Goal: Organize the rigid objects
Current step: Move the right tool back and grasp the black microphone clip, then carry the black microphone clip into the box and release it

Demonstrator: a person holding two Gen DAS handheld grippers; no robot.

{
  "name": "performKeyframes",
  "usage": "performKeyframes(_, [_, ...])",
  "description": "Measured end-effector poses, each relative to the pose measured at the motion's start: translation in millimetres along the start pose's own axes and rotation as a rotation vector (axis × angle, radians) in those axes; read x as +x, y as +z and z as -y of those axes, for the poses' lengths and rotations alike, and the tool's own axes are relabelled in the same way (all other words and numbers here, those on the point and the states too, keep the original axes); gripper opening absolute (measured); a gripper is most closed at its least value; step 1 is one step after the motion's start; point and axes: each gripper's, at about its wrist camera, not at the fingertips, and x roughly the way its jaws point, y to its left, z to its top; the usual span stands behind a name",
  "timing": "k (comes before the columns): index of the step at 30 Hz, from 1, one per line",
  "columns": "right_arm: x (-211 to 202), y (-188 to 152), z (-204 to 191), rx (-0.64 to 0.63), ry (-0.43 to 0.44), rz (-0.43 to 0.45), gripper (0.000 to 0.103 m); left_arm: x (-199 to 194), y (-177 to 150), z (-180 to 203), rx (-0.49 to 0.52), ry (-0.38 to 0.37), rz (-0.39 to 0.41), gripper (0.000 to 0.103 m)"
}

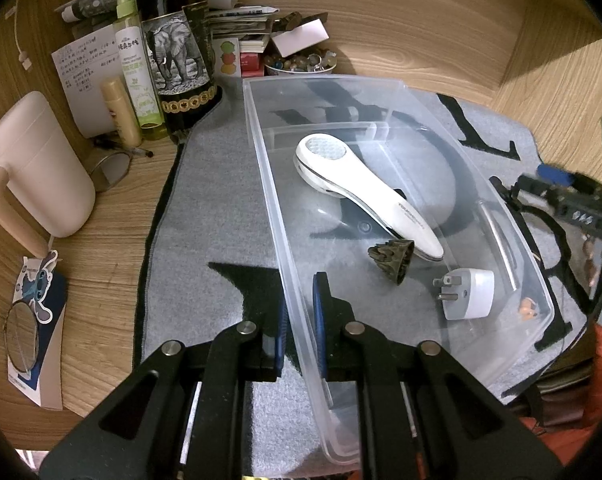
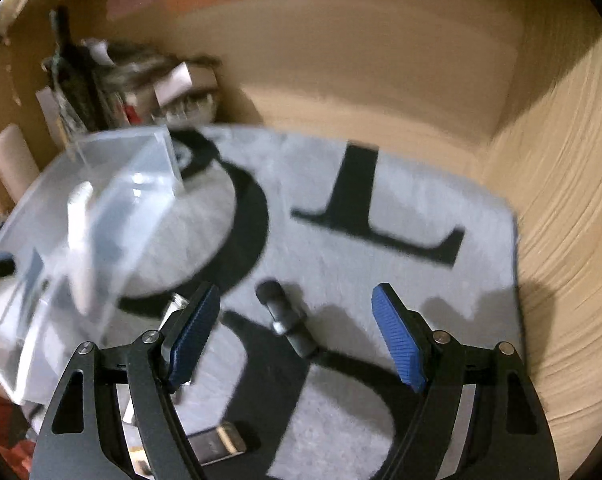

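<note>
A clear plastic bin (image 1: 261,152) lies on a grey mat (image 1: 205,216) with black letters. My left gripper (image 1: 301,320) is shut on the bin's near side wall, one blue pad on each side. Inside the bin lie a white handheld device (image 1: 365,196), a dark cone-shaped piece (image 1: 393,256), a white plug adapter (image 1: 467,294) and a small orange item (image 1: 527,306). In the blurred right wrist view my right gripper (image 2: 297,328) stands open above a dark cylindrical object (image 2: 289,320) on the mat (image 2: 421,312), just right of the bin (image 2: 101,208). Its pads touch nothing.
At the back left of the wooden desk stand a dark bottle (image 1: 177,40), a spray bottle (image 1: 135,60), a beige mug (image 1: 41,168), a bowl of beads (image 1: 301,62) and papers. A silver flat object (image 2: 217,446) lies on the mat under my right gripper. Wooden walls close in at the back and right.
</note>
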Motion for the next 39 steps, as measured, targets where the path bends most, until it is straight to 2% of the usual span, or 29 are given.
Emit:
performKeyframes(2, [12, -6, 2, 0.011, 0.013, -0.040, 0.074, 0, 0, 0, 0.000, 0.000, 0.000, 0.012])
performKeyframes(4, [22, -10, 4, 0.018, 0.025, -0.067, 0.066, 0, 0, 0, 0.001, 0.001, -0.001, 0.012])
performKeyframes(6, [33, -12, 4, 0.020, 0.045, -0.097, 0.052, 0, -1, -2, 0.000, 0.002, -0.005, 0.012])
performKeyframes(8, [36, -15, 2, 0.009, 0.035, -0.089, 0.050, 1, -1, -1, -0.001, 0.004, -0.008, 0.012])
performKeyframes(11, [33, -15, -2, -0.008, 0.043, -0.078, 0.027, 2, -1, -2, 0.000, 0.006, -0.009, 0.012])
performKeyframes(12, [32, -15, -2, -0.010, 0.049, -0.077, 0.023, 1, -1, -2, 0.000, 0.006, -0.009, 0.012])
performKeyframes(22, [16, -9, -16, -0.046, 0.059, -0.030, 0.023, 2, -1, -2, 0.000, 0.006, -0.010, 0.012])
performKeyframes(39, [-46, 28, -67, -0.174, 0.099, 0.168, 0.023, 2, 0, -1, -0.001, 0.007, -0.009, 0.012])
